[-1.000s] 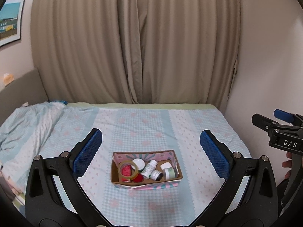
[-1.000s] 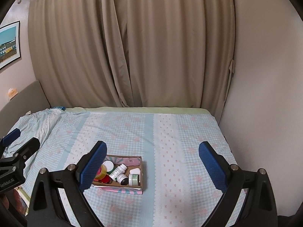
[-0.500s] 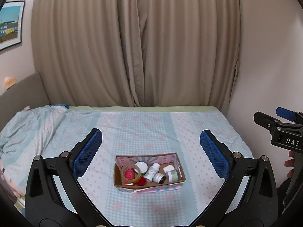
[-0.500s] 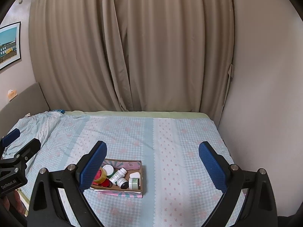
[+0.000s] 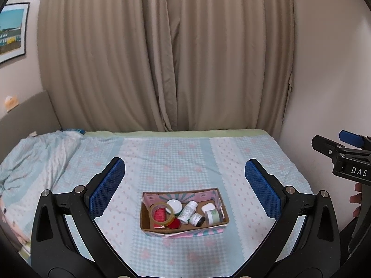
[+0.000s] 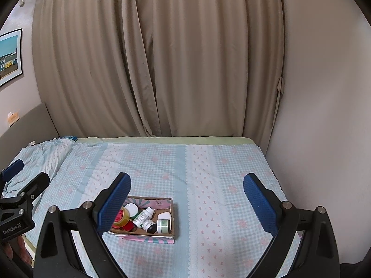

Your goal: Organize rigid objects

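A shallow cardboard box (image 5: 143, 215) with pink-and-teal outer flaps lies on the bed, low and central in the left wrist view, and its far wall (image 6: 160, 202) shows lower left of centre in the right wrist view. Inside it lie a tape roll (image 5: 161, 212), a white bottle (image 5: 188, 211), a green jar (image 5: 212, 216), a white lid (image 5: 174, 205) and a red item (image 5: 174, 225). My left gripper (image 5: 184, 188) hangs open well above the box. My right gripper (image 6: 186, 200) is open too, to the right of the box; its left finger hides the box's left end.
The bed (image 5: 185, 153) has a light blue checked cover, crumpled bedding (image 5: 34, 157) at the left and a grey headboard (image 5: 25, 113). Beige curtains (image 5: 167, 58) hang behind it. A plain wall (image 6: 324, 115) borders the right side. A fingertip (image 5: 354, 200) shows by the right gripper's body.
Both cameras have risen and pulled back slightly, so the box sits lower and smaller in view. The grippers stay open; the box contents have not moved.
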Tool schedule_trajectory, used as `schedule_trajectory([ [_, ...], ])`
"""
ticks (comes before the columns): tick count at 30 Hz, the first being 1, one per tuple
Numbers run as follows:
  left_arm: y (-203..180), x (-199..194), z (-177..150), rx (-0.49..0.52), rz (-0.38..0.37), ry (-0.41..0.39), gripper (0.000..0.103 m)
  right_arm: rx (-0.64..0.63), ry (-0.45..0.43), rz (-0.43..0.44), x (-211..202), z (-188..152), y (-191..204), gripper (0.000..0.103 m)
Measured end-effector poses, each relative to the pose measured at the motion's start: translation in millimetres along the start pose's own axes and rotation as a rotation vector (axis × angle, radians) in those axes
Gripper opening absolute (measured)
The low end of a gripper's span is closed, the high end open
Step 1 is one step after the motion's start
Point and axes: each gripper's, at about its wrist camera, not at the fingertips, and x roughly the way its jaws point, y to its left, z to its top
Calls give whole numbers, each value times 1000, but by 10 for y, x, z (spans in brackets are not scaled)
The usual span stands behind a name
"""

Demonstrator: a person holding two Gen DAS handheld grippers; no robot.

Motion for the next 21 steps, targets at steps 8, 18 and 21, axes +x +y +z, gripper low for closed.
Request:
schedule_trajectory([
  [8, -60, 14, 11, 8, -2, -29, 103, 1, 1, -1, 7, 4, 21, 97],
  [18, -48, 46, 56, -40, 44, -67, 103, 10, 11, 1, 45, 13, 36, 97],
  [21, -51, 97, 33, -49, 42, -60, 103, 19, 24, 3, 86, 3, 23, 97],
])
